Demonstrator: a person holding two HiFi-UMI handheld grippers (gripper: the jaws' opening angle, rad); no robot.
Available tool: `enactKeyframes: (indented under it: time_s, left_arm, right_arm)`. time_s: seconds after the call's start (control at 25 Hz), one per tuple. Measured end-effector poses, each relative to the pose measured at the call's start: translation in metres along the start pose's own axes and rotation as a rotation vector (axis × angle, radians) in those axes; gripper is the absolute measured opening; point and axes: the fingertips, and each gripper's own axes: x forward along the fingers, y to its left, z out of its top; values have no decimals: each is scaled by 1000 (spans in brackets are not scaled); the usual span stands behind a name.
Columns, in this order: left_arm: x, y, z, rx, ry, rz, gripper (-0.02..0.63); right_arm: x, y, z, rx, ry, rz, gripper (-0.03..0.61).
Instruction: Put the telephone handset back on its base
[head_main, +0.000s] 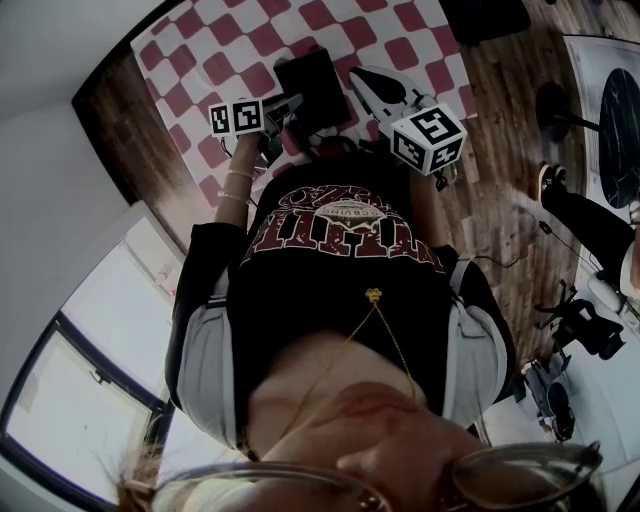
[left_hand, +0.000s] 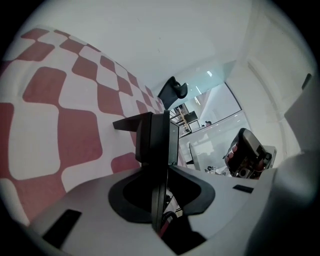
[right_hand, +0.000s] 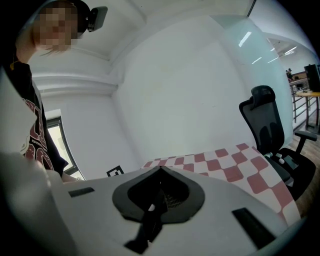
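Note:
In the head view a black telephone (head_main: 312, 85) lies on the red-and-white checked tablecloth (head_main: 215, 45). My left gripper (head_main: 285, 105) reaches its near left edge. In the left gripper view a flat black part of the telephone (left_hand: 156, 132) stands edge-on between the jaws of the left gripper (left_hand: 161, 167). No gap shows on either side, and I cannot make out whether the pads press on it. My right gripper (head_main: 358, 78) hovers just right of the telephone. In its own view the right gripper (right_hand: 160, 169) has its tips together with nothing between them.
A black office chair (right_hand: 270, 125) stands past the table's far end and also shows in the left gripper view as the office chair (left_hand: 175, 90). Dark wooden floor (head_main: 500, 110) borders the table. Another person's leg and shoe (head_main: 560, 195) are at the right.

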Motion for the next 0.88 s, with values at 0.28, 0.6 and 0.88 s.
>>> enactKeyframes:
  time_s: [0.28, 0.6, 0.88]
  left_arm:
    - [0, 0, -1, 21, -10, 115, 127]
    - [5, 2, -3, 68, -23, 215, 160]
    - [-5, 6, -3, 69, -34, 258, 178]
  right_arm:
    - [-1, 4, 2, -9, -11, 16, 14]
    - [-2, 5, 5, -9, -22, 40, 14]
    - [-6, 6, 7, -7, -31, 54, 14]
